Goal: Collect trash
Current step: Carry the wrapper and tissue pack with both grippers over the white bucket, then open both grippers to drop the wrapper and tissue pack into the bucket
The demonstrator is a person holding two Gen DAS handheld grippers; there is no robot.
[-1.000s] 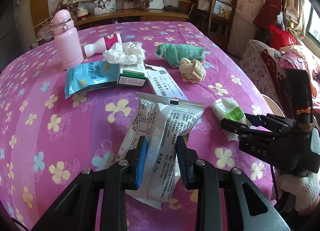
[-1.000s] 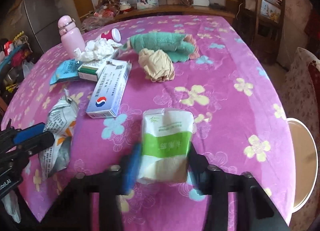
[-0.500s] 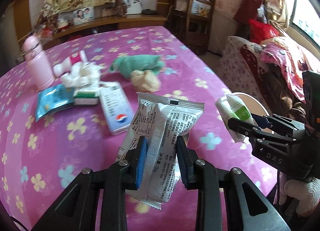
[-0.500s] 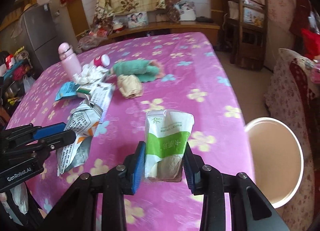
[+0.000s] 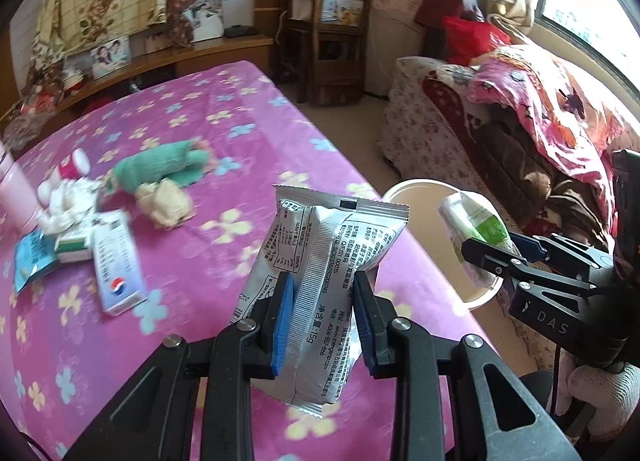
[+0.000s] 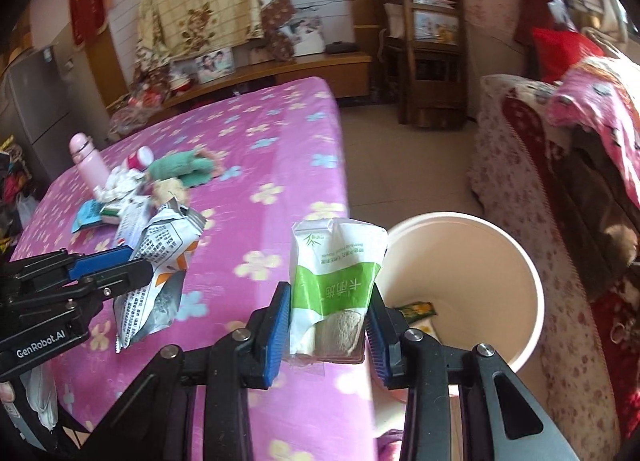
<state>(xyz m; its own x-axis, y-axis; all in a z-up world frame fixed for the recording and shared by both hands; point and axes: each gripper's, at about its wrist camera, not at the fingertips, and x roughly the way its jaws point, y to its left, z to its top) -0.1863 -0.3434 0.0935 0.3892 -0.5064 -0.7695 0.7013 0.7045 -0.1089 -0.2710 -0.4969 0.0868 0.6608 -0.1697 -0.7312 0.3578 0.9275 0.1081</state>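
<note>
**A:** The silver foil snack wrapper with black print [image 5: 320,301] stood upright at lower centre of the left wrist view, pinched between the blue pads of the left gripper [image 5: 322,325]. The jaws were narrow, closed on its lower half.

**B:** And the right gripper [image 6: 328,331] had the green-and-white tissue pack [image 6: 334,289] clamped the same way, low centre of its own view, just at the rim of the cream round plastic bin [image 6: 520,261] at lower right.

**A:** The bin sat beside the edge of the table with the pink flowered cloth [image 6: 256,149]. A small yellow-green wrapper [image 6: 416,308] already lay inside.

**B:** My worry was the foil wrapper. It hung over the cloth, left of the bin, so opening there would likely have dropped it back on the table.

**A:** And both claws were close together near one rim. I judged they could knock each other, or tip the bin.

**B:** The tissue pack sat at the rim too, not clearly over the opening; a release there might have sent it to the floor.

**A:** More litter waited at the left: a white and blue carton [image 5: 118,265], crumpled white tissue [image 5: 66,201].
</note>
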